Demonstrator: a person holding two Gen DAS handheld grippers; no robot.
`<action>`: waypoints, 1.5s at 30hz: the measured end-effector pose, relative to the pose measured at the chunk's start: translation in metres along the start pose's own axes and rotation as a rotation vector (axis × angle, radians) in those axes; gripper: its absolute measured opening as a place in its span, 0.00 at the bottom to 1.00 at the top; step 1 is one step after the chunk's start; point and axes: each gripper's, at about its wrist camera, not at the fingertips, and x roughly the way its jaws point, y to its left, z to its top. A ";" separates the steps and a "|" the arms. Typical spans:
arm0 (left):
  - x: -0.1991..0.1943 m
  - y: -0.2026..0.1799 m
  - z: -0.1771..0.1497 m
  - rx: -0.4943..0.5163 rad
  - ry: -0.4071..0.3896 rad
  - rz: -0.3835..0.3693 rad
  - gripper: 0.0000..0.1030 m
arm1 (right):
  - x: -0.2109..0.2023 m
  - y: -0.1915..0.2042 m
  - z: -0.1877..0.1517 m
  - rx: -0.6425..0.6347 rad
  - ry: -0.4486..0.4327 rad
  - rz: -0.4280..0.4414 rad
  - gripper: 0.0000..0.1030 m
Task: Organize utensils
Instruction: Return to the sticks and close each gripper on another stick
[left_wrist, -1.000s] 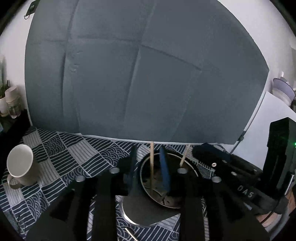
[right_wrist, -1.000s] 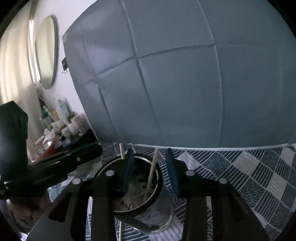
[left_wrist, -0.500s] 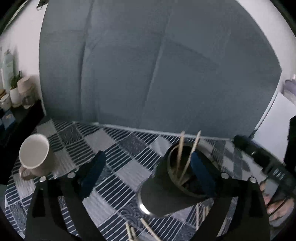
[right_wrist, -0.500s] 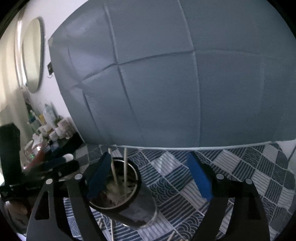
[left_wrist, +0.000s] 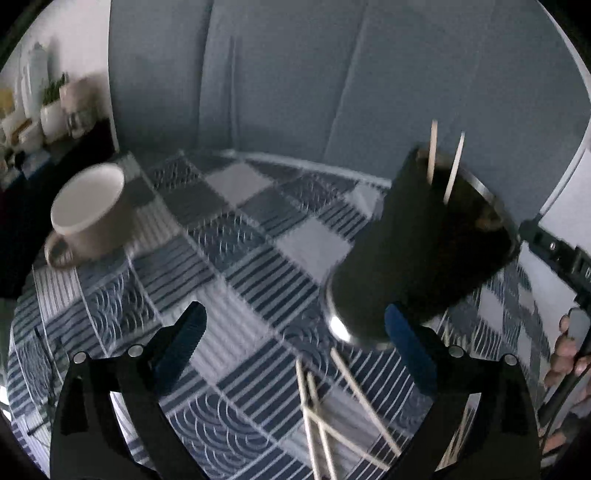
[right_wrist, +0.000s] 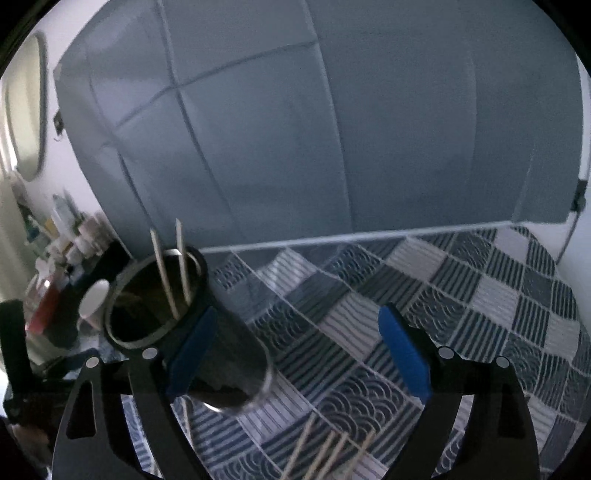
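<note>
While two sticks (left_wrist: 432, 151) stood in the cup (left_wrist: 417, 251), more sticks (left_wrist: 321, 413) lay on the cloth (left_wrist: 236, 280) just beside it. Both the left claw (left_wrist: 295, 347) and the right claw (right_wrist: 295, 354) were wide, holding nothing. It seemed best to pinch one stick near its middle.

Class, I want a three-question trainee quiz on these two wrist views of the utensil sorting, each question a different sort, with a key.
1. True or false: both chopsticks in the black holder lie flat on the tablecloth.
2. Multiple choice: the white mug is A) upright and empty, B) tipped on its side, C) holding chopsticks.
3. Fill in: in the left wrist view, the loose chopsticks lie on the cloth in front of the ____.

Key
1. False: the two chopsticks stand upright in the holder, tops above its rim.
2. A.
3. Holder. The left gripper and the right gripper are both empty, the left one's fingers opening.
</note>
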 end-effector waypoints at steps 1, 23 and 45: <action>0.003 0.001 -0.006 0.000 0.016 0.004 0.93 | 0.001 -0.003 -0.005 0.007 0.010 -0.009 0.82; 0.020 0.025 -0.081 -0.029 0.207 0.047 0.93 | 0.020 -0.042 -0.111 0.068 0.258 -0.099 0.82; 0.019 0.008 -0.103 0.146 0.201 0.172 0.95 | 0.016 -0.049 -0.144 0.004 0.343 -0.229 0.82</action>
